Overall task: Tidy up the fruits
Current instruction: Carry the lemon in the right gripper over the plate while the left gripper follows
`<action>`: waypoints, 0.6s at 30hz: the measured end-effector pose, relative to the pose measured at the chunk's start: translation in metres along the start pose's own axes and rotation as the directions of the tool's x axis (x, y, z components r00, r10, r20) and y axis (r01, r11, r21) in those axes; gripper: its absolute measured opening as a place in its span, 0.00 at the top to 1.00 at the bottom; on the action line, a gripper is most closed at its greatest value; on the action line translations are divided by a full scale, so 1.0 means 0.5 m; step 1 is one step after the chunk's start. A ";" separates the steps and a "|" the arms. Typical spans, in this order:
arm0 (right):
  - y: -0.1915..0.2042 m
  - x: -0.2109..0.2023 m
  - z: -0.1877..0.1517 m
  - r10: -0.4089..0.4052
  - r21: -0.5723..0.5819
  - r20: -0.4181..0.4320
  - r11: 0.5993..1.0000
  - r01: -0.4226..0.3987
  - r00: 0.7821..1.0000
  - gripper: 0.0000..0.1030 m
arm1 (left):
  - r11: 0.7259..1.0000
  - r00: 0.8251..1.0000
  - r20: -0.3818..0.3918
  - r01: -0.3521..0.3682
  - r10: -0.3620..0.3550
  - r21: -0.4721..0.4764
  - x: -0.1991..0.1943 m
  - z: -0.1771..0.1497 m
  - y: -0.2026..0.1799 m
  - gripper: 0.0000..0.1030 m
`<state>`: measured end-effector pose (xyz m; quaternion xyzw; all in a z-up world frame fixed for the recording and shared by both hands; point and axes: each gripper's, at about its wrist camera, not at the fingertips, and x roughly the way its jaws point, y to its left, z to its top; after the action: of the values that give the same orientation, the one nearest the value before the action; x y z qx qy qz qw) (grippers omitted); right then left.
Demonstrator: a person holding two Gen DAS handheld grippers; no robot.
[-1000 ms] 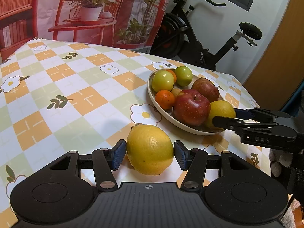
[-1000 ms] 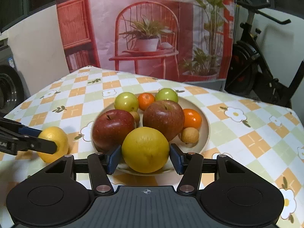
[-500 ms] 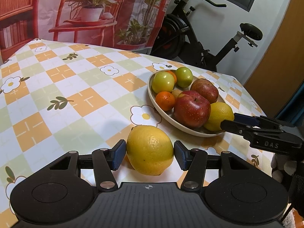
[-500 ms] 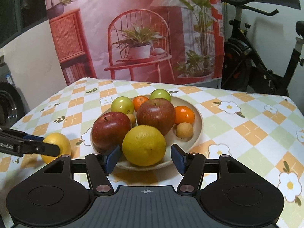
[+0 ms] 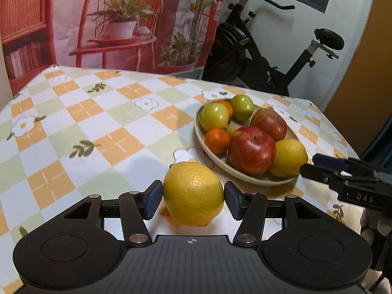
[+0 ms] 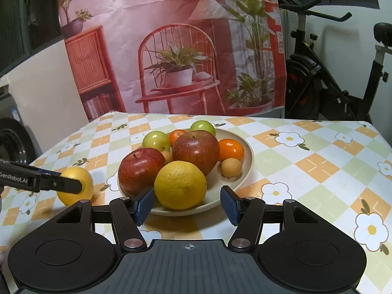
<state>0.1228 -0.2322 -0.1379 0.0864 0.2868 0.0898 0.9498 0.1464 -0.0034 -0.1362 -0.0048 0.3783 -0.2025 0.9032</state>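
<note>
Left gripper (image 5: 193, 197): its blue-padded fingers are set to either side of the large yellow dimpled lemon on the cloth (image 5: 193, 193); the pads look to be at the skin or just off it, and whether pressure is applied cannot be told. The straddle is judged to be the start of a pick-up.

Loose lemon: it is seen resting on the checked orange, green and white flowered tablecloth (image 5: 85, 127), just beside the near rim of the plate and outside it (the only fruit not yet on the plate).

Right gripper (image 6: 187, 204): its fingers are held apart in front of the plate's near rim, with nothing between them; the second yellow lemon, lying on the plate (image 6: 180, 185), sits just beyond the gap. The lemon is judged to have been set there already, at the open front edge where room was left.

Plate: a shallow beige round plate (image 6: 247, 158) is used as the collecting place; the bigger fruit is crowded towards its left and middle.

Count on the plate: one lemon, two red apples (image 6: 140, 170) (image 6: 196, 150), two green round fruits (image 6: 156, 140) (image 6: 202, 127), two orange mandarins (image 6: 230, 150) (image 6: 177, 135), two small tan round fruits (image 6: 231, 167) (image 6: 167, 156).

Count off the plate: one lemon.

Far background: a printed red backdrop (image 6: 171, 36) and a black exercise bike (image 5: 269, 56) are seen behind the table.
</note>
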 end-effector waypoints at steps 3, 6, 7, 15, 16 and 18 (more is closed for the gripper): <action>-0.006 0.000 -0.002 0.006 0.009 0.008 1.000 -0.006 1.000 0.46 | 1.000 1.000 0.014 -0.002 0.002 0.010 -0.001 0.021 -0.008 0.44; -0.011 -0.001 -0.003 0.009 0.017 0.015 1.000 -0.010 1.000 0.46 | 1.000 1.000 0.030 0.007 -0.007 0.013 0.000 0.042 -0.016 0.44; -0.012 -0.001 -0.004 0.012 0.020 0.016 1.000 -0.012 1.000 0.46 | 1.000 0.999 0.036 0.012 -0.012 0.012 0.001 0.048 -0.019 0.44; -0.015 -0.001 -0.004 0.017 0.034 0.024 0.999 -0.018 1.000 0.46 | 0.999 0.997 0.057 0.048 -0.048 0.005 0.038 0.100 -0.041 0.44; -0.015 -0.001 -0.003 0.016 0.034 0.025 0.999 -0.017 1.000 0.46 | 0.998 0.997 0.052 0.061 -0.061 0.007 0.048 0.108 -0.045 0.44; -0.016 0.002 -0.001 0.012 0.033 0.025 0.999 -0.013 1.000 0.46 | 0.997 0.996 0.045 0.072 -0.072 0.012 0.067 0.122 -0.053 0.44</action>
<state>0.1243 -0.2394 -0.1407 0.1052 0.2758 0.0897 0.9512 0.1999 -0.0488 -0.1110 -0.0185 0.3561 -0.2367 0.9038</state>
